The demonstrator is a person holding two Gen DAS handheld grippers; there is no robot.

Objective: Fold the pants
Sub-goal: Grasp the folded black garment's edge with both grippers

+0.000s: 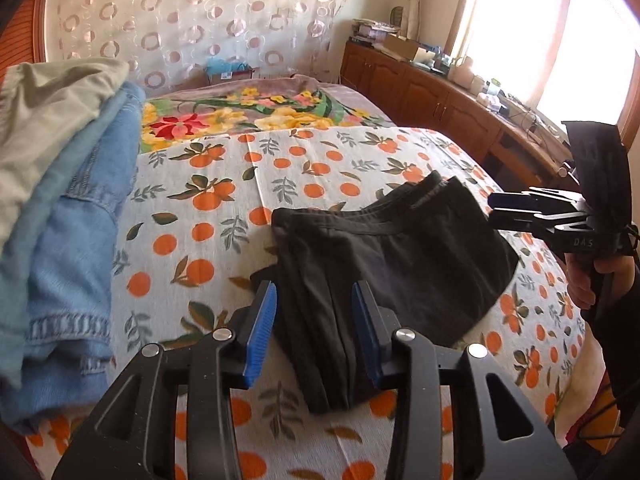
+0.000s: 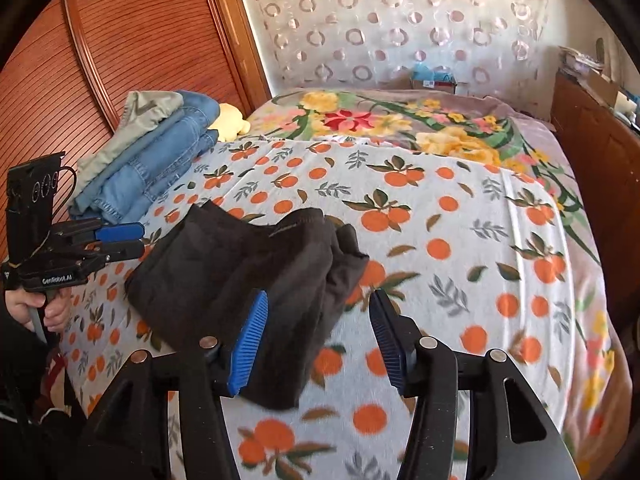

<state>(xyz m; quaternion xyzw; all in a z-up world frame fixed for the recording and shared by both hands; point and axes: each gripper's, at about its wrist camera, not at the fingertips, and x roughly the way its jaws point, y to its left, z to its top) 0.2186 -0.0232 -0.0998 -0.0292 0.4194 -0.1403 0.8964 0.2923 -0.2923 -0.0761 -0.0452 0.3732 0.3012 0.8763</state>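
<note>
Black pants lie folded into a compact bundle on the orange-print bedspread; they also show in the right wrist view. My left gripper is open, its blue pads either side of the bundle's near end, holding nothing. My right gripper is open above the bundle's right edge, empty. Each gripper shows in the other's view, the right one beside the pants' far right and the left one at their left, both with pads apart.
A stack of folded blue jeans with a beige garment on top sits at the bed's left. A floral blanket covers the far bed. A wooden cabinet with clutter runs along the right wall.
</note>
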